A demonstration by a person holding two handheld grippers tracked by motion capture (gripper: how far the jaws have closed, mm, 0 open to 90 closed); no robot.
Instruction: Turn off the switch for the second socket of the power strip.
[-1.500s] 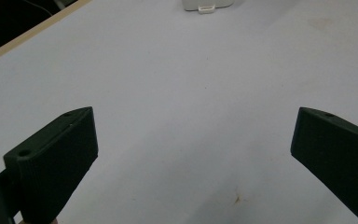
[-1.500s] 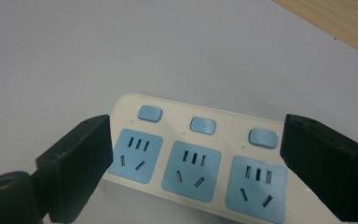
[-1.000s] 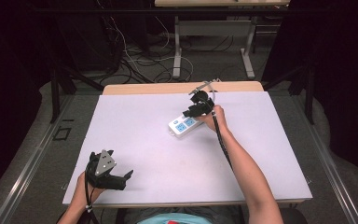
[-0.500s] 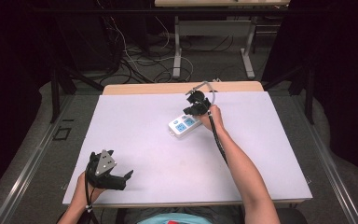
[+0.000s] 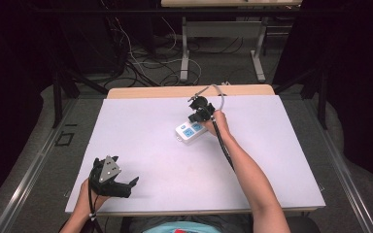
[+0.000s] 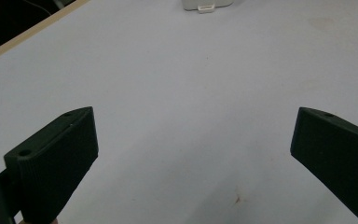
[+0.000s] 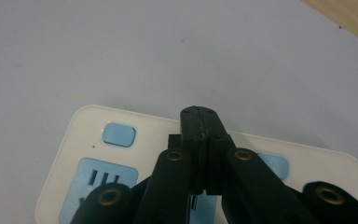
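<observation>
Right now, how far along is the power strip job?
Done: the right gripper has reached the white power strip; its jaws have just been closing and now stand shut above the strip's top, nothing visibly between them. In hand: it hangs over the strip between the blue buttons; whether it touches is unclear. Left: any press or move of the strip. The left gripper rests open near the table's front edge.

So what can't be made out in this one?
- Right gripper view: the shut right gripper covers the power strip middle; contact unclear.
- Left gripper view: strip cut off by the top edge.
- High view: strip sockets too small; right gripper tips indistinct.
</observation>
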